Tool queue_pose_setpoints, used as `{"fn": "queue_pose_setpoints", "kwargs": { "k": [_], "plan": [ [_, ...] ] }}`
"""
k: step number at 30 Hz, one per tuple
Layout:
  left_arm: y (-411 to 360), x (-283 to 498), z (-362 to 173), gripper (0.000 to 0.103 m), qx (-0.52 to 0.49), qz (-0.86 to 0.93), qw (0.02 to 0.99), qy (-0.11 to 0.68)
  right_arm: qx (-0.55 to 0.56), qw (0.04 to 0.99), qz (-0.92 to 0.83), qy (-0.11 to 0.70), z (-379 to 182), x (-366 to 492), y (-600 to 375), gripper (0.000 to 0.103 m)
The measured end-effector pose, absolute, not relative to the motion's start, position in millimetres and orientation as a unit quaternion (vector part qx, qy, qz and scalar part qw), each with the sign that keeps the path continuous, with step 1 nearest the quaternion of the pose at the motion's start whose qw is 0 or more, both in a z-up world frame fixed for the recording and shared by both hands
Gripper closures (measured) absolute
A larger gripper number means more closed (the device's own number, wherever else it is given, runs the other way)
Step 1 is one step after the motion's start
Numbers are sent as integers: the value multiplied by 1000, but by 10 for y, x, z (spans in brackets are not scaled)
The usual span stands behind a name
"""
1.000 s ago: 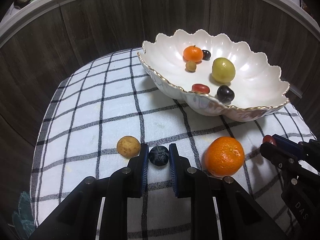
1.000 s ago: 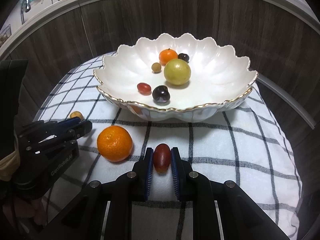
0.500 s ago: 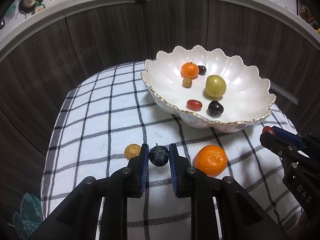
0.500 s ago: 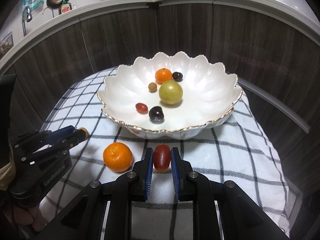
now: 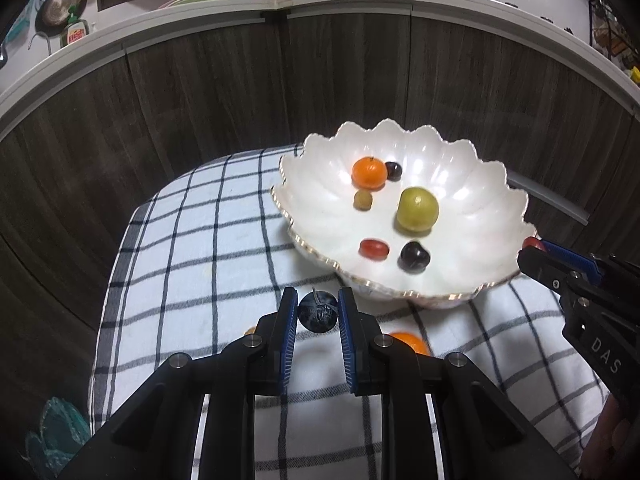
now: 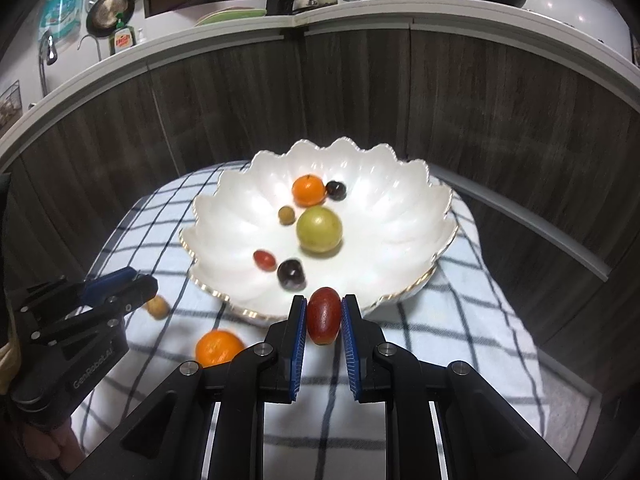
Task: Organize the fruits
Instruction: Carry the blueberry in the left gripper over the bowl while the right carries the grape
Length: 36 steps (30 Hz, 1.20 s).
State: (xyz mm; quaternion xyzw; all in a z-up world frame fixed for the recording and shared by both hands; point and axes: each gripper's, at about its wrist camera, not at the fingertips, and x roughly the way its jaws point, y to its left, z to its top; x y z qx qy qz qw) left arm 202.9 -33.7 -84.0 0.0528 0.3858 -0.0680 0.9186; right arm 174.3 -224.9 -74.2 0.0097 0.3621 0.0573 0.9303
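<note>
right wrist view: right gripper (image 6: 323,316) jaws clamp a red fruit (image 6: 323,315) and left gripper (image 5: 318,314) jaws clamp a dark berry (image 5: 318,312); either round fruit could squirt out ahead of the jaws short of the bowl (image 6: 224,208).

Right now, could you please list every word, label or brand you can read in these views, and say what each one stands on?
"DAS": white letters on the right gripper body, cut off at the frame edge.
"GenRobot.AI": on the left gripper body, small but legible.
Soap bottle label: red, too blurred to read.
Teal poster: print too small to read.
Bowl, cloth and fruit: no text.
</note>
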Motion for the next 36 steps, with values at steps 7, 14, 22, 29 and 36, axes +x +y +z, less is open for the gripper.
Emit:
{"fn": "queue_pose_setpoints", "kwargs": {
  "k": [7, 14, 22, 29, 36],
  "plan": [
    [-448, 2194, -688, 82, 57, -79, 922, 374, 11, 937, 47, 346, -571, 1925, -2361, 84],
    [-546, 2379, -585, 82, 55, -89, 923, 371, 14, 940, 42, 339, -480, 2099, -2442, 84],
    [-633, 2596, -532, 82, 58, -96, 921, 372, 25, 940, 35, 337, -418, 2307, -2543, 84],
    [-653, 2806, -546, 82, 48, -98, 918, 382, 28, 942, 27, 334, -372, 2515, -2616, 84],
    [-696, 2973, -577, 82, 48, -98, 915, 388, 29, 940, 23, 338, -400, 2704, -2652, 84]
  ]
}}
